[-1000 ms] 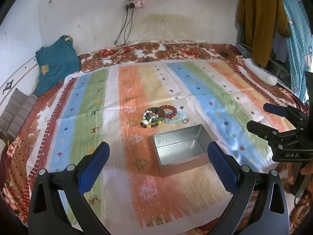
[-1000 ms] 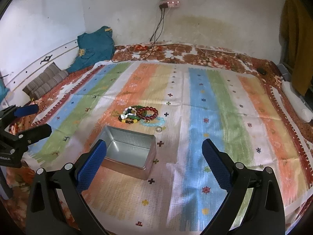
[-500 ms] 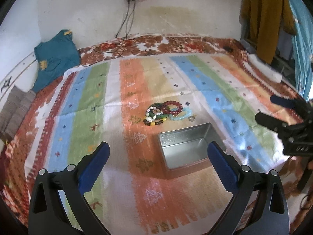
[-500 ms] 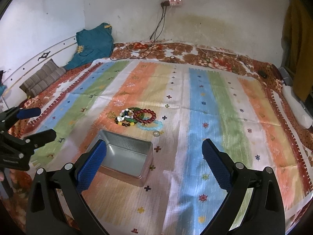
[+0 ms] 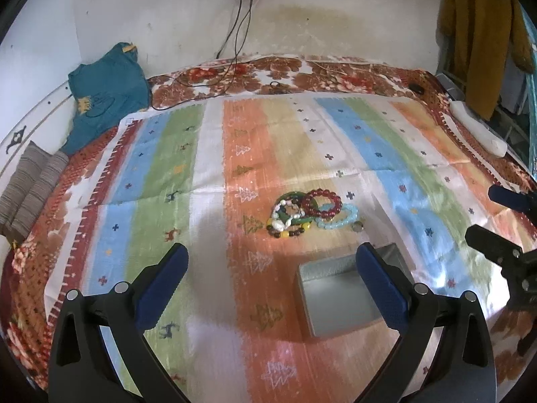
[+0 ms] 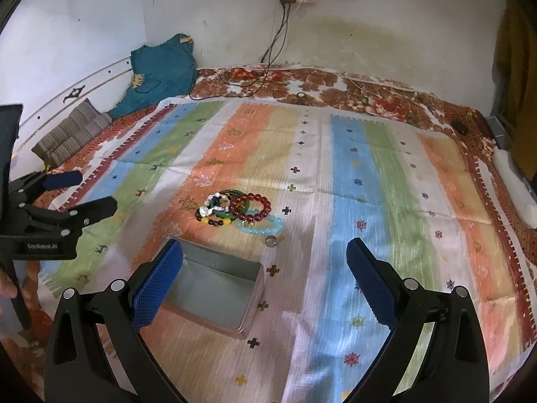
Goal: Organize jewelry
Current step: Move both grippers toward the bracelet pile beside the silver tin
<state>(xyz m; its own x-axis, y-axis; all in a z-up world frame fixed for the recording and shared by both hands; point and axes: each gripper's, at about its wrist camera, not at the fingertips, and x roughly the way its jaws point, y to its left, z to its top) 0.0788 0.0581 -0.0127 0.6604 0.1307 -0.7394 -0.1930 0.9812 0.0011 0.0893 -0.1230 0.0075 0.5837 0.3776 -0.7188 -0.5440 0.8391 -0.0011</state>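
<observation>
A heap of bead bracelets lies on the striped cloth: a dark red one, a pale blue one, a green one and a mixed white and yellow one. A small ring rests beside them. An open silver tin sits nearer to me, empty. My left gripper hovers open above the cloth, left of the tin. My right gripper is open over the tin's right edge. Neither one holds anything.
The striped cloth covers a floral bedspread against a white wall. A teal garment and folded grey cloth lie at left. Cables hang from a wall socket. A white object and hanging clothes are at right.
Both grippers have moved forward and lower toward the bracelets. The tin now sits closer under the fingers in both views. Both stay open.
</observation>
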